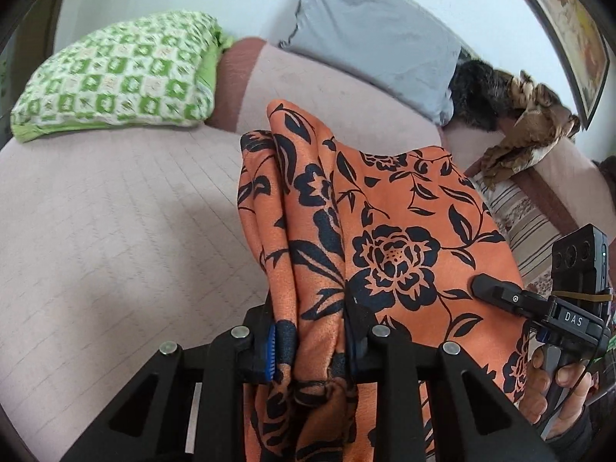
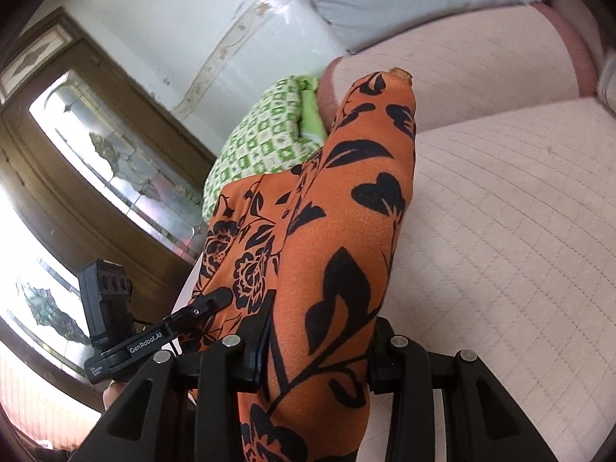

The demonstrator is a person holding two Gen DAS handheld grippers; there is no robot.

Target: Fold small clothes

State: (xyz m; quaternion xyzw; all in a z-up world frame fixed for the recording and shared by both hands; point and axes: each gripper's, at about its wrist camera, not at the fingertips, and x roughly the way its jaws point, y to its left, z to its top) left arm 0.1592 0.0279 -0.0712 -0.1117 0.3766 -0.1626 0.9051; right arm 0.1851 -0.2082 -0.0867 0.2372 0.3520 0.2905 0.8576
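Lift step: left gripper (image 1: 310,350) and right gripper (image 2: 315,350) each pinch the orange, black-flowered cloth garment (image 1: 385,238) above the pink quilted bed (image 1: 115,250); next, probably lay flat.

We read "DAS" in white on the black body of the right gripper (image 1: 486,286). On the left gripper (image 2: 215,297), white lettering along its black arm spells "GenRobot.AI"; smaller print beside it is illegible.

The orange floral garment (image 1: 389,231) at centre frame is finely woven cloth with a faint sheen. The bed cover (image 1: 115,231) is matt quilted fabric. Each tool (image 1: 312,342) is matt black plastic with bright metal pins. Upper left of the right wrist view, a wooden door (image 2: 50,177) frames glossy patterned glass.
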